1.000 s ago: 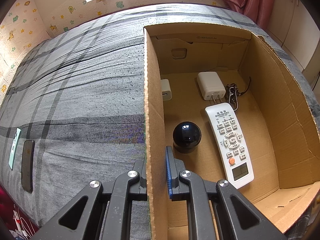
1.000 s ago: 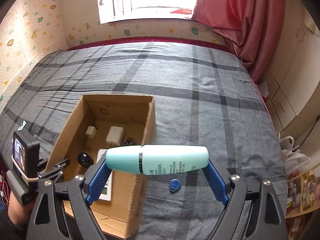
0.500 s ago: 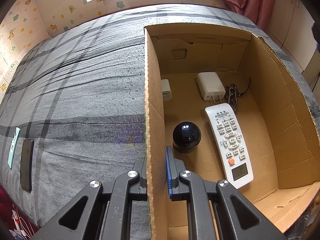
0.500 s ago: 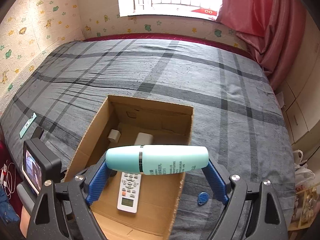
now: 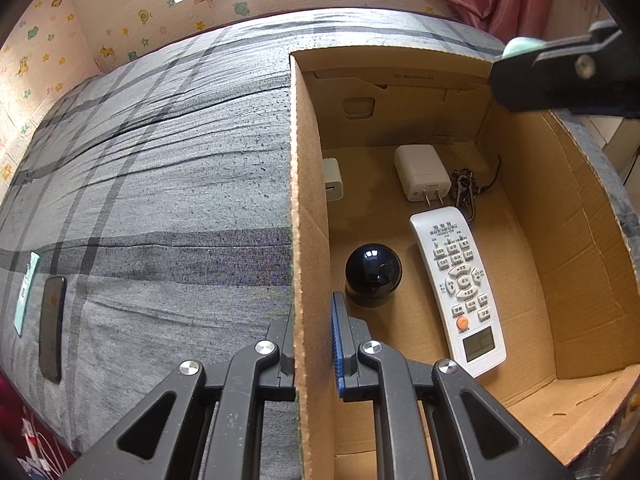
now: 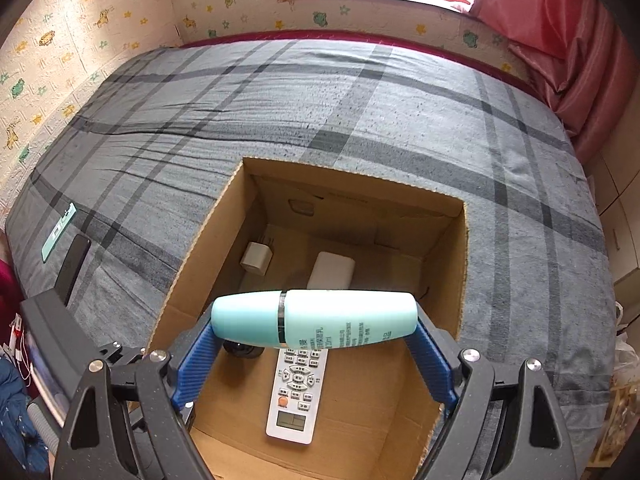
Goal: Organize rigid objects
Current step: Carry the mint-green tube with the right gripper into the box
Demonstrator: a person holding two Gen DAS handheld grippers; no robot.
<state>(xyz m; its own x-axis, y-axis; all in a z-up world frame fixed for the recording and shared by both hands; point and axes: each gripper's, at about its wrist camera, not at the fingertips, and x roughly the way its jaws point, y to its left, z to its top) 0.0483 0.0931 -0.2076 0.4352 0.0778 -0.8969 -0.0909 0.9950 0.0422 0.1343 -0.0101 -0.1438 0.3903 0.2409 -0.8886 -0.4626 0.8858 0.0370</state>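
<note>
An open cardboard box (image 6: 456, 264) sits on the grey plaid bed. My right gripper (image 6: 314, 326) is shut end to end on a teal bottle (image 6: 344, 322), held level above the box's inside; its tip shows in the left wrist view as the teal bottle (image 5: 520, 46). My left gripper (image 5: 312, 340) is shut on the box's left wall (image 5: 306, 208), one finger outside and one inside. In the box lie a white remote (image 5: 458, 288), a black round-topped object (image 5: 373, 274), a white charger (image 5: 422, 172), a small white adapter (image 5: 333, 179) and a dark keyring (image 5: 466, 194).
A black phone (image 5: 52, 336) and a pale green card (image 5: 26, 292) lie on the bedspread (image 5: 160, 184) left of the box. Patterned wallpaper, a window and a pink curtain (image 6: 560, 52) border the bed. A cabinet stands at the right.
My right gripper has carried the teal bottle leftward and lower, from over the bed beside the box to over the box's inside. It now enters the left wrist view. The left gripper has kept still.
</note>
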